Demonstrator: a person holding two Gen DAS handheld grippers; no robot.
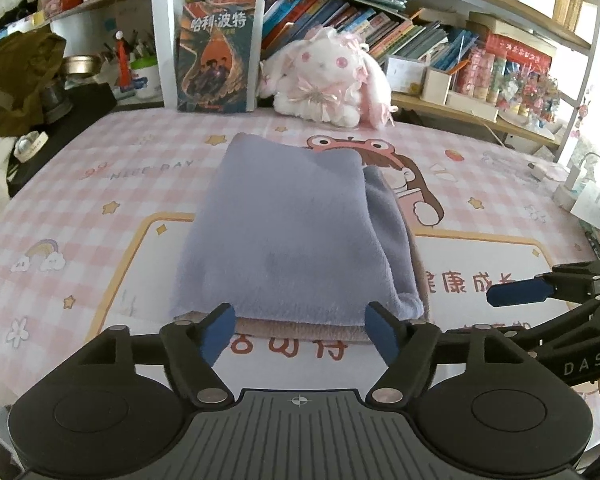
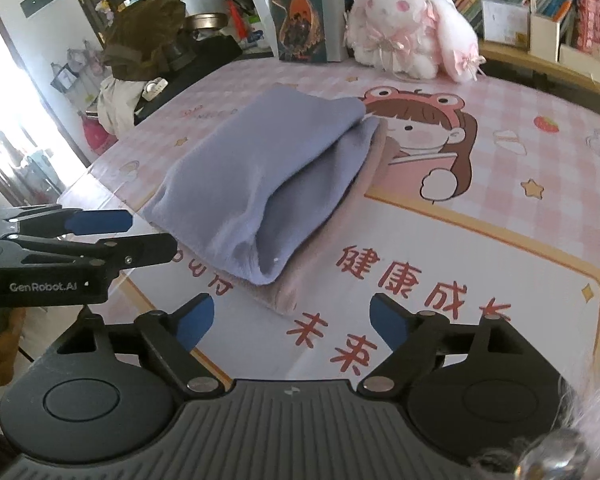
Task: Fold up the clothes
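We see a folded lavender fleece garment lying flat on the pink checked table mat, a beige layer showing under its near edge; our left gripper hovers just short of that near edge, jaws spread wide, nothing between them; our right gripper sits near the garment's right corner, over the mat's red lettering, jaws likewise spread and empty; at the far edge a white and pink plush rabbit sits to the right of an upright book, below crowded bookshelves.
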